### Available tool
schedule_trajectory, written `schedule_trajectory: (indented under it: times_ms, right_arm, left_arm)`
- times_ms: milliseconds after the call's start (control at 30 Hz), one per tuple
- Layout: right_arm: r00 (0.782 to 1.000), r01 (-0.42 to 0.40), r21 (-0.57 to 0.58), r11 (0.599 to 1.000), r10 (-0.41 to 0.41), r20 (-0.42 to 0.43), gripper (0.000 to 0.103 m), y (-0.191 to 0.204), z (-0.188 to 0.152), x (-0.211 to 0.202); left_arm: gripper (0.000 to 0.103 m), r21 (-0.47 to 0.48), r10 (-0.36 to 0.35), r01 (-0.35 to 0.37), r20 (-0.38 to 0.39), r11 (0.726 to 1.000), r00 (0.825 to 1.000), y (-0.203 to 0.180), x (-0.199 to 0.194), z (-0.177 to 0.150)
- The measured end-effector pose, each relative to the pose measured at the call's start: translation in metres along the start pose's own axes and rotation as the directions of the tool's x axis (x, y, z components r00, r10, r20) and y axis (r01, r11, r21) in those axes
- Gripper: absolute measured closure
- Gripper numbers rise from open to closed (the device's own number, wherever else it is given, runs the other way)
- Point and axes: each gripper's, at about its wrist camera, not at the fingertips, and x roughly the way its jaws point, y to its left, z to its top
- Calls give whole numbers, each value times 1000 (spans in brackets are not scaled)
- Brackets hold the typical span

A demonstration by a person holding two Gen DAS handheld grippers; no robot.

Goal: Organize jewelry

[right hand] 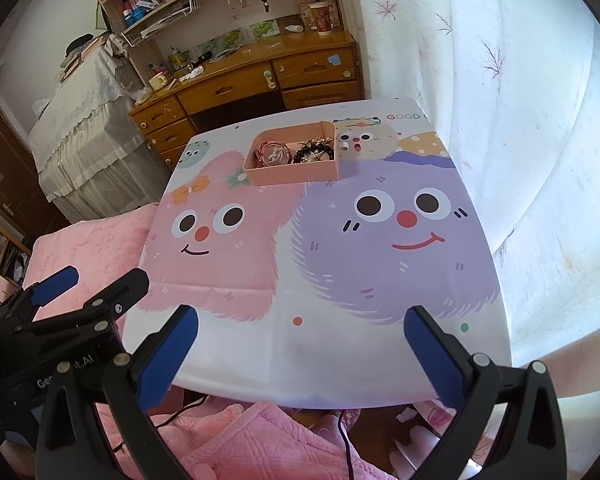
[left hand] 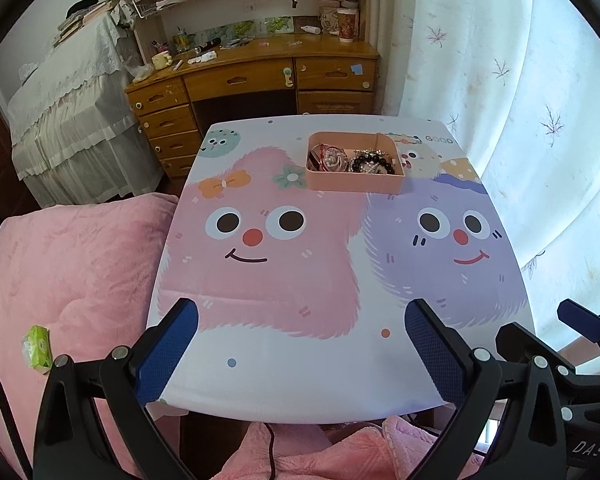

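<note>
A peach-pink tray (left hand: 354, 184) stands at the far side of the table with the cartoon-monster cloth (left hand: 300, 280). In it lie a pink and pearl bracelet (left hand: 329, 157) on the left and a black bead bracelet (left hand: 374, 160) on the right. The tray also shows in the right wrist view (right hand: 296, 172). My left gripper (left hand: 300, 344) is open and empty over the table's near edge. My right gripper (right hand: 300, 344) is open and empty over the near edge too. Each gripper shows beside the other: the right one (left hand: 540, 332), the left one (right hand: 104, 284).
A pink quilted bed (left hand: 72, 280) lies left of the table, with a green packet (left hand: 38, 346) on it. A wooden desk with drawers (left hand: 256, 80) stands behind the table. A white curtain (left hand: 520, 100) hangs at the right. A pink blanket (right hand: 240, 440) lies below the near edge.
</note>
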Motion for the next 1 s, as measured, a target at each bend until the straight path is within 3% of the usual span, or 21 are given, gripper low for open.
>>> schedule_trajectory:
  times_ms: [1000]
  right_arm:
    - [1000, 11, -28, 1000, -11, -24, 0, -6, 2, 6]
  left_arm:
    - [1, -33, -1, 0, -35, 999, 999, -2, 7, -4]
